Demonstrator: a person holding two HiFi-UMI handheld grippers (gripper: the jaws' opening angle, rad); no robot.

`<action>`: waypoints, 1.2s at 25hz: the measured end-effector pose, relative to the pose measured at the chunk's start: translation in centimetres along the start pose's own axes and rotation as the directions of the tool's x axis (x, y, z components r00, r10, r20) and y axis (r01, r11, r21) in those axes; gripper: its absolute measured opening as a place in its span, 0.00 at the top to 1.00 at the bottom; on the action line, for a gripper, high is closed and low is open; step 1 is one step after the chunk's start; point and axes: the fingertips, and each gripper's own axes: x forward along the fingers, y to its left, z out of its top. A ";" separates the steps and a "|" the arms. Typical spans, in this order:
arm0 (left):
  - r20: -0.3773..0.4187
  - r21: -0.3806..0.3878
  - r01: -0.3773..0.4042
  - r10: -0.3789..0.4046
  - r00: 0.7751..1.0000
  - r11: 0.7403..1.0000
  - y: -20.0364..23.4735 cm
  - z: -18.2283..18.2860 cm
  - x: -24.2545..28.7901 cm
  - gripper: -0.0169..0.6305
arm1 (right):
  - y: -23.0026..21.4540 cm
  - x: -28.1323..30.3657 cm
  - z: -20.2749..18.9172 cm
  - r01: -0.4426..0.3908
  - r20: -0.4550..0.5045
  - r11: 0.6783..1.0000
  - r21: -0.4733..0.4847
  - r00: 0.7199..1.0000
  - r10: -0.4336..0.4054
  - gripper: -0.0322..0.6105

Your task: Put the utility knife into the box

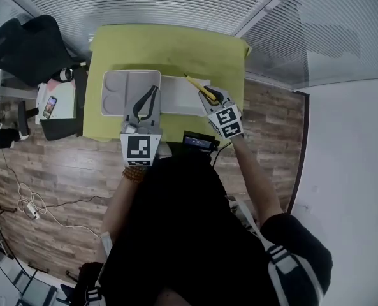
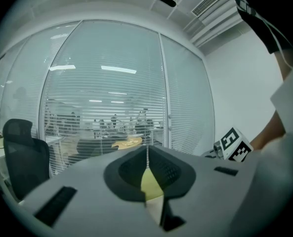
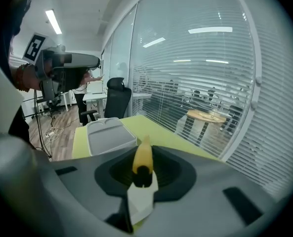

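**A:** What hems things in?

**B:** Glass walls with blinds (image 1: 176, 2) stand close behind the far edge of the green table (image 1: 169, 43). Wood floor (image 1: 67, 171) lies open to the left, up to a black office chair (image 1: 29, 46).

**A:** And on the tabletop?

**B:** A grey compartmented box (image 1: 115, 85) sits near the front edge. The left gripper (image 1: 154, 89) hovers over it, jaws together with nothing between them. The right gripper (image 1: 211, 96) clamps the yellow utility knife (image 1: 200, 88) in the air, just right of the box.

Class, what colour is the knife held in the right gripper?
The knife is yellow with a black part, clearest in the right gripper view.
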 end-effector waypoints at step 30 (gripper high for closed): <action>-0.055 -0.029 -0.201 0.199 0.978 0.979 7.2 -2.5 -1.2 0.94 | 2.6 11.0 -6.3 -0.248 -0.227 0.959 -0.140 0.950 0.213 0.85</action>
